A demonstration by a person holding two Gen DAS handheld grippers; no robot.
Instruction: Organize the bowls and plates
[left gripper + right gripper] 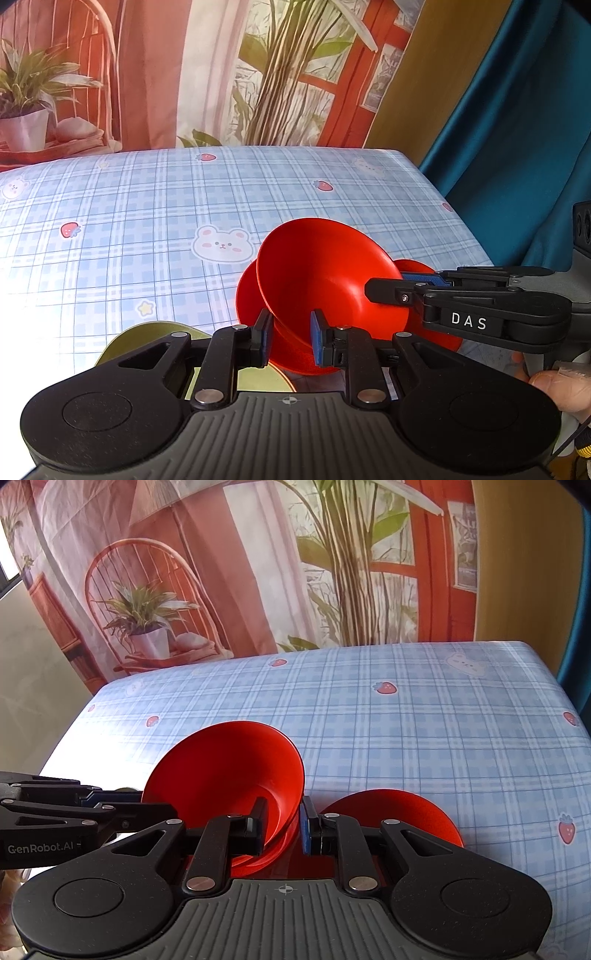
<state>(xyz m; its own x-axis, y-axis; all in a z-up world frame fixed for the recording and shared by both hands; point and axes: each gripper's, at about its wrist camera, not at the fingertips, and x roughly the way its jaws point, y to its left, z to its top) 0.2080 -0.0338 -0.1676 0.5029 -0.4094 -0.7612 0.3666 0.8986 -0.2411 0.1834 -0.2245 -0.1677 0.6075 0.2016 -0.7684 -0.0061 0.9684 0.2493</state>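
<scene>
**Desk:** What is in the shot?

**Photographer:** A red bowl [325,273], tipped on its side and off the cloth, at six o'clock on the checked tablecloth [147,206], near the table's front edge. The right gripper [284,825] pinches its thin wall at the rim. It looks like light, stiff plastic with a smooth, probably slippery surface, so the rim is the place to hold it.

**Desk:** And the other gripper?

**Photographer:** The left gripper [291,338] has its fingers narrowly apart with red between them. Whether the pads actually bite, I cannot tell.

**Desk:** Anything unclear?

**Photographer:** A second red rim [258,866] peeks out beneath the bowl, and it could be another bowl or a plate. A red dish [391,816] at three o'clock is half hidden by the right gripper. A green plate [147,336] at eight o'clock is mostly hidden behind the left gripper.
</scene>
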